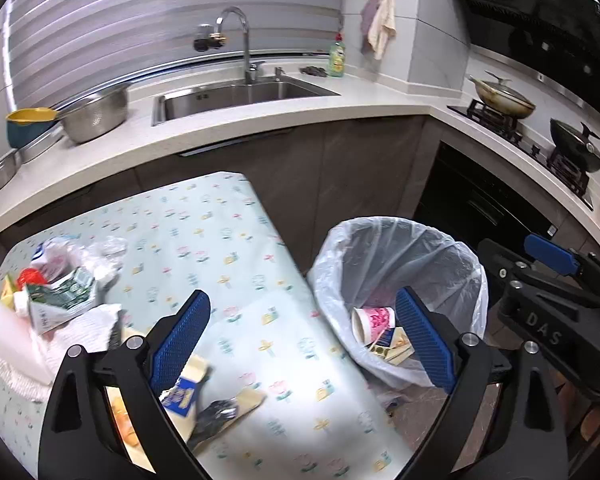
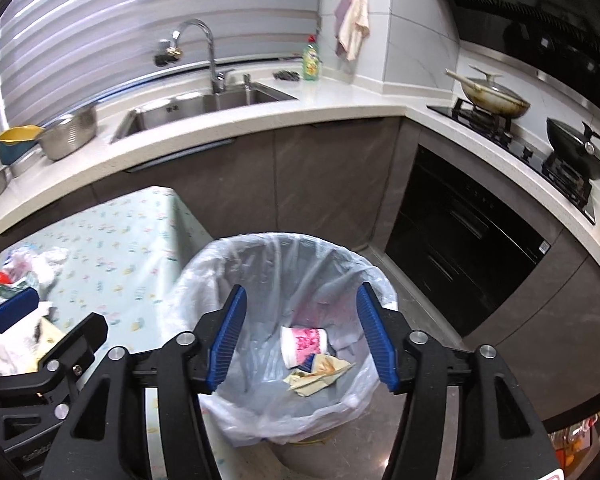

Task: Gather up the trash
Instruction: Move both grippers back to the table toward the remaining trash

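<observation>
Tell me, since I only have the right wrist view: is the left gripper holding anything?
Observer: No. The left gripper is open and empty, straddling the table's edge.
Operator: Is there trash near it that I can't see?
Observer: Yes. A blue and yellow wrapper lies on the table by the finger over the table, with a crumpled black piece beside it.
Operator: What's in the far pile?
Observer: A green and white carton lies tipped beside a white cloth.

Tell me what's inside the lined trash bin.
The clear-lined trash bin holds a white paper cup with pink print on its side and crumpled tan and blue wrappers. Anything beneath them is hidden.
</observation>
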Available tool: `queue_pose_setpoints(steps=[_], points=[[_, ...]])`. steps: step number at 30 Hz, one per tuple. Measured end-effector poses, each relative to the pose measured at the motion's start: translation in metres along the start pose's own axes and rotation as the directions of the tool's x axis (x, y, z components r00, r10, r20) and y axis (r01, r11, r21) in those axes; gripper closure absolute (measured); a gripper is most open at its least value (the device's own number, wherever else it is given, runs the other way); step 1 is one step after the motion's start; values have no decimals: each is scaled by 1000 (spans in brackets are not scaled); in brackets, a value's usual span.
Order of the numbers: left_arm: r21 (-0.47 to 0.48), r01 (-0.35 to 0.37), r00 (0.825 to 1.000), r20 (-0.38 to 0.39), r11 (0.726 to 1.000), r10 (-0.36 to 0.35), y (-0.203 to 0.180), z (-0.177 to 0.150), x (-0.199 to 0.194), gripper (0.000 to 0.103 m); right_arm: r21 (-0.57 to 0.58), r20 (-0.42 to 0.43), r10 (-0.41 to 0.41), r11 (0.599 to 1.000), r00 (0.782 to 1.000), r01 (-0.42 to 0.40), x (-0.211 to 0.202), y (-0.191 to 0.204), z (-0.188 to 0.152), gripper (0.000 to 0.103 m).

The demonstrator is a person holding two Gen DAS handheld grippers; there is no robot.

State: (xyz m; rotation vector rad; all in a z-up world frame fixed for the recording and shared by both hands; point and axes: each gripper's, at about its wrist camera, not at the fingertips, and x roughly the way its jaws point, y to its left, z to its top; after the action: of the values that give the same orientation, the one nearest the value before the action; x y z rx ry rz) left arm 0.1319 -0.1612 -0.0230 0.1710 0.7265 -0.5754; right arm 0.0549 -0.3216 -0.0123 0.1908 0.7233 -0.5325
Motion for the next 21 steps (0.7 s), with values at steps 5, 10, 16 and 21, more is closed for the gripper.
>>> queue_pose_setpoints(steps=[5,10,16,21], points=[[-40,-63,998,10,997,64,32,-9,-26,13,-42,26,62,997,998,-61,-28,34,-6,37],[-75,-152,988,13,986,153,66,-23,-48,13,-85,30,120,989,992,-117,-49,71,-18,31],[-131,-231,973,-9,964,231,115,-48,-71,12,-130,-2,173,977,985,-172,-61,115,-40,26],[-202,-280,960,-49,938,276,158,-72,-83,12,-146,-50,207,966,977,-212,-60,146,-60,22]])
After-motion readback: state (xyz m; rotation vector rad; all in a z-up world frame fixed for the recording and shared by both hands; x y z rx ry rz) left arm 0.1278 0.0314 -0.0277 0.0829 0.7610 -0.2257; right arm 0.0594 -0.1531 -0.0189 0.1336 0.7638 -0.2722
